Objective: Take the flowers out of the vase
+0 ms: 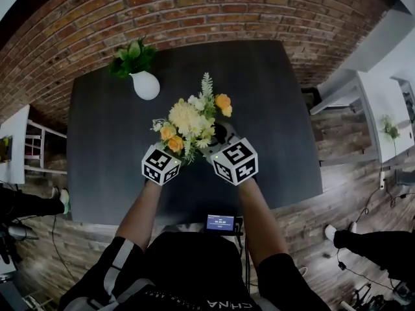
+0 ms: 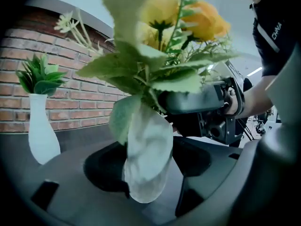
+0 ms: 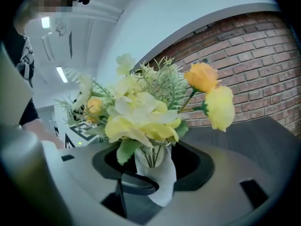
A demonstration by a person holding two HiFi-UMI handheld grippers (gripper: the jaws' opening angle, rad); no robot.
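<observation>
The flowers [image 1: 193, 123] are being held in the vase [image 2: 148, 159], at the centre of the head view over the table [image 1: 272, 96]. The vase is being gripped by the left gripper [image 2: 146, 192], jaws closed on its body. The right gripper [image 3: 150, 185] is being held wide open, the vase between its jaws but not pressed. A second vase [image 1: 146, 85] is being shown at upper left.

Red brick wall [image 1: 194, 11] behind dark table [image 1: 279, 115]; wood-plank floor [image 1: 350, 180]; white unit [image 1: 379, 99] at side; ceiling strip lights [image 3: 61, 73].
</observation>
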